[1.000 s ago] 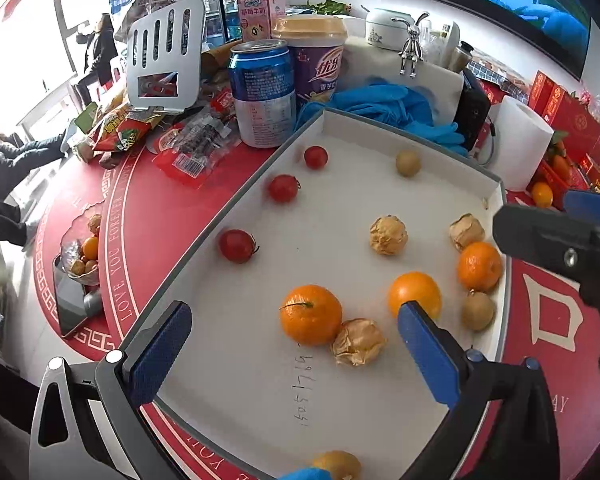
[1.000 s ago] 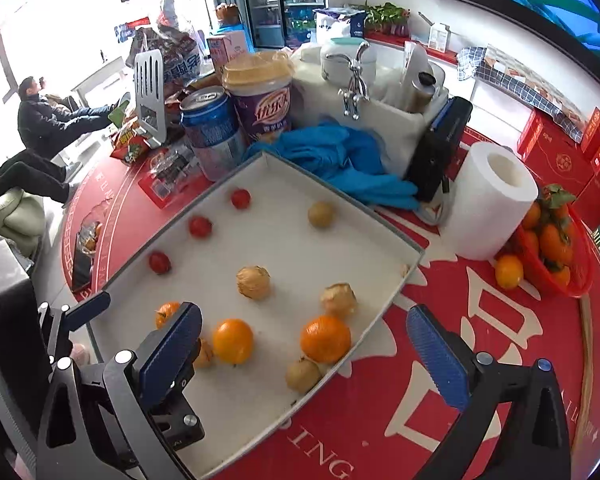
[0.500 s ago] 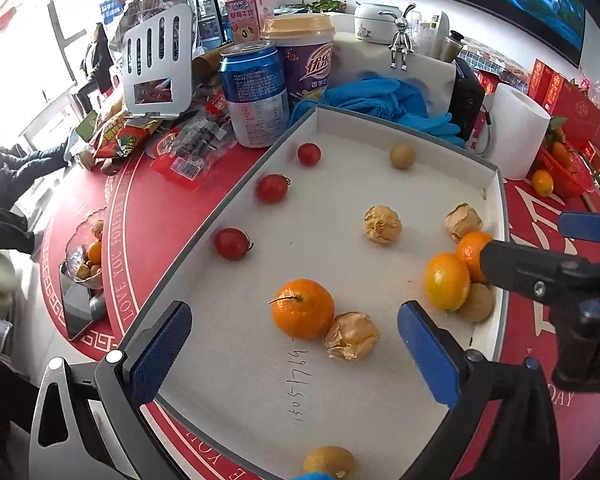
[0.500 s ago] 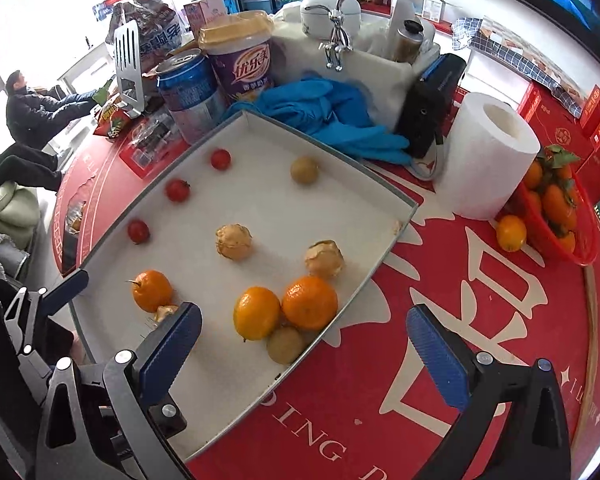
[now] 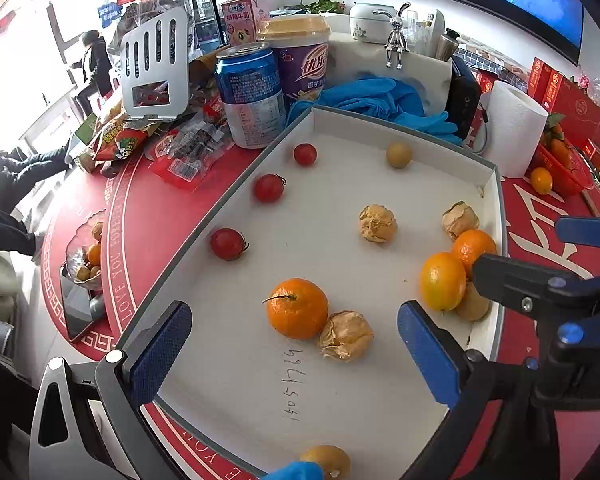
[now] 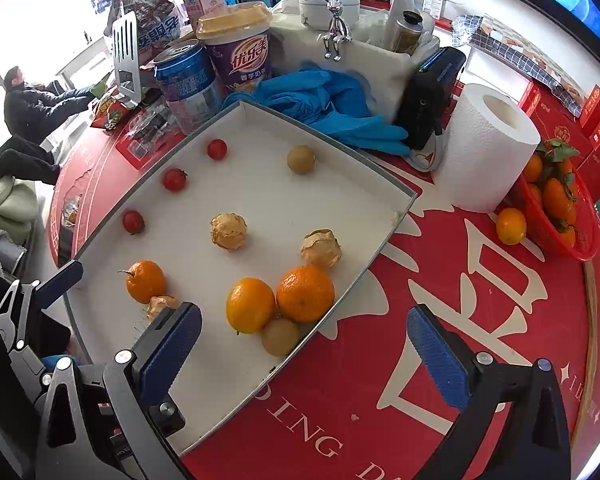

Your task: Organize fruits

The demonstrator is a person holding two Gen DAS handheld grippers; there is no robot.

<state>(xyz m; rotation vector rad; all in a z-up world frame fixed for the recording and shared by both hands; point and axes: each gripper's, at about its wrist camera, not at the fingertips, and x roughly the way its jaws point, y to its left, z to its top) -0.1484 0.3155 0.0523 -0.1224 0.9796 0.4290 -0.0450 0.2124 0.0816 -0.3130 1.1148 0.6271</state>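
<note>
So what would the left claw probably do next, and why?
Probably dip forward and close on the stemmed orange. The left gripper is open and empty, that orange lies just ahead between its fingers, apart from the two oranges already grouped by the tray wall.

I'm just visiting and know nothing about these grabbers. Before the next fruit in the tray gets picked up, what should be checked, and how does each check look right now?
1. Left gripper open and empty: ok, nothing sits between its fingers.
2. Right gripper open and empty: ok.
3. Nearest target clear to grab: not ok; the stemmed orange touches a husked fruit.
4. Oranges grouped: not ok; two oranges sit together by the tray wall, the stemmed one lies apart.
5. Tomatoes lined up: ok, three tomatoes run along the far-left wall.
6. Grippers clear of each other: cannot tell; they are close at the tray's right side.
</note>
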